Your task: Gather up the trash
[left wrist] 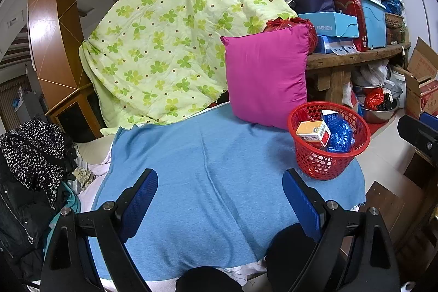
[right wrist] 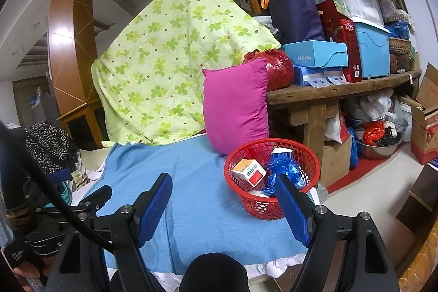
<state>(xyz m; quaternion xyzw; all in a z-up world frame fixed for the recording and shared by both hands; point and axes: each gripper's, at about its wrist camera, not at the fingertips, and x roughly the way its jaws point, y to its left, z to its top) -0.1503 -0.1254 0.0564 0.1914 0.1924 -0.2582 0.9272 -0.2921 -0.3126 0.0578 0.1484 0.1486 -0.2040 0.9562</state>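
Far left, a heap of dark clothing (left wrist: pixel 32 155) with white speckles lies beside the blue cloth (left wrist: pixel 219 182) that covers the work surface. Behind the cloth, a pale green clover-print quilt (left wrist: pixel 169 40) hangs draped from the stair railing. The left gripper (left wrist: pixel 220 199) hovers over the blue cloth with its fingers spread wide and nothing between them. Right of the quilt, a magenta cushion (left wrist: pixel 267 75) stands upright at the rear of the cloth. The red mesh basket (left wrist: pixel 328 138) sits on the cloth's right corner, just beside the cushion; it contains a small orange-and-white carton (left wrist: pixel 313 132) and a crumpled blue plastic bag (left wrist: pixel 339 134). In the right wrist view, the right gripper (right wrist: pixel 224 201) likewise shows its fingers spread and empty, the right-hand fingertip overlapping the near rim of the basket (right wrist: pixel 271 177). Farther right, a wooden bench (right wrist: pixel 342 92) carries stacked boxes and bins.
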